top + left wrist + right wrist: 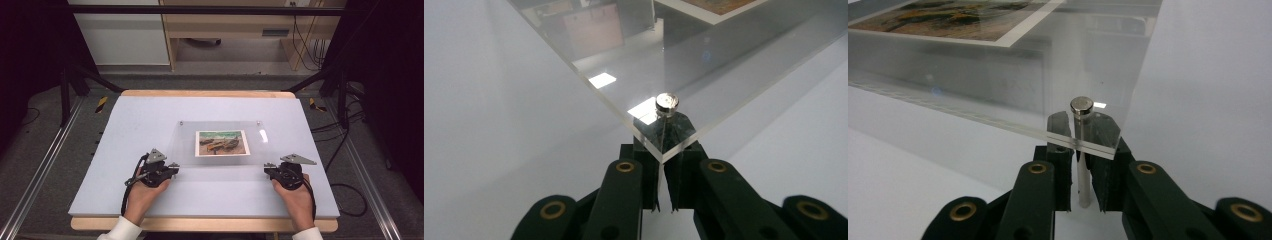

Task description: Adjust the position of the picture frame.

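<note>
A clear acrylic plate [220, 161] rests on the pale board with a printed picture [222, 142] under its middle. My left gripper [175, 166] is at the plate's near left corner. In the left gripper view its jaws [664, 150] reach under that corner [659, 150] and are shut on the thin post below the silver stud [667, 102]. My right gripper [268, 166] is at the near right corner. In the right gripper view its jaws [1083, 150] flank the pale post [1083, 185] below the stud [1081, 105], with a slim gap either side.
The board [140, 130] lies on a wooden table [200, 93]. Two more studs [181, 122] hold the plate's far corners. Metal rails [45, 165] run along both sides, and cables [345, 200] lie on the floor at the right.
</note>
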`<state>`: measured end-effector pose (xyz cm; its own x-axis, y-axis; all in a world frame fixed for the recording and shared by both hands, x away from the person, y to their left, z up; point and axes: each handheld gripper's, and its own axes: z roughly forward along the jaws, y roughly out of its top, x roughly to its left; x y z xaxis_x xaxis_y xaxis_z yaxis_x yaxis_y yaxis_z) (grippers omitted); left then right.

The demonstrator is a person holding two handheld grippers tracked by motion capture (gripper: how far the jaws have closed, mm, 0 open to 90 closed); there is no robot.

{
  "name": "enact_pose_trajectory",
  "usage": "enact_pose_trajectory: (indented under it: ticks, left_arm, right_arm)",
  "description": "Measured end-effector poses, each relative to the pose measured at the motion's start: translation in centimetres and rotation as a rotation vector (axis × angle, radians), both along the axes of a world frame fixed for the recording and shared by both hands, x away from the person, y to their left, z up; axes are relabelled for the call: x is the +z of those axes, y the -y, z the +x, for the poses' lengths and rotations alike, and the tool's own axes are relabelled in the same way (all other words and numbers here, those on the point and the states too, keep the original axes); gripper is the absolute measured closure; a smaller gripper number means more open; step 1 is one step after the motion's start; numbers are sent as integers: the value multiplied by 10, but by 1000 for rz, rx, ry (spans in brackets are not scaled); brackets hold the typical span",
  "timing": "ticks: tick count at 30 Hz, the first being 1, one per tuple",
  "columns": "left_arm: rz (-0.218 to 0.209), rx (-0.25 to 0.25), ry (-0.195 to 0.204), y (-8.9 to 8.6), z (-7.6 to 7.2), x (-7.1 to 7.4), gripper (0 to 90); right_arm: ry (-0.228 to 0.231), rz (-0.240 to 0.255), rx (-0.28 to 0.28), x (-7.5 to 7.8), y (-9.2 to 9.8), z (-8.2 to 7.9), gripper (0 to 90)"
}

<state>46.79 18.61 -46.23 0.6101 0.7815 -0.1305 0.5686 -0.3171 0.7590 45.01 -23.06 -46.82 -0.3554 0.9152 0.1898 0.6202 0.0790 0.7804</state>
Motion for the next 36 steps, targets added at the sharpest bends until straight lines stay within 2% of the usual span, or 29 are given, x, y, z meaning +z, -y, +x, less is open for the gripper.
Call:
enact_pose_trajectory:
  ticks: [5,9,15,18,22,27,32,36]
  left_arm:
    - [2,8,2,-2,0,0,778]
    - [6,28,0,-5,0,2,641]
    - [4,18,-26,-7,0,1,463]
    - [3,10,-15,-7,-2,1,370]
    - [6,-4,-21,-7,-4,1,311]
    - [5,0,-48,-9,-6,3,179]
    - [7,-31,-60,-11,-11,12,132]
    - [37,-62,-81,-12,-12,19,103]
  right_arm:
    - [1,4,1,0,0,0,741]
    - [-13,3,-7,0,2,-1,609]
    - [-34,-26,-2,-2,7,-6,444]
    - [-30,-44,3,0,10,-11,362]
    - [-26,-49,10,2,13,-15,306]
    - [-37,-39,19,8,21,-24,186]
    - [-42,-24,37,19,28,-30,125]
    - [-42,-42,42,31,31,-31,130]
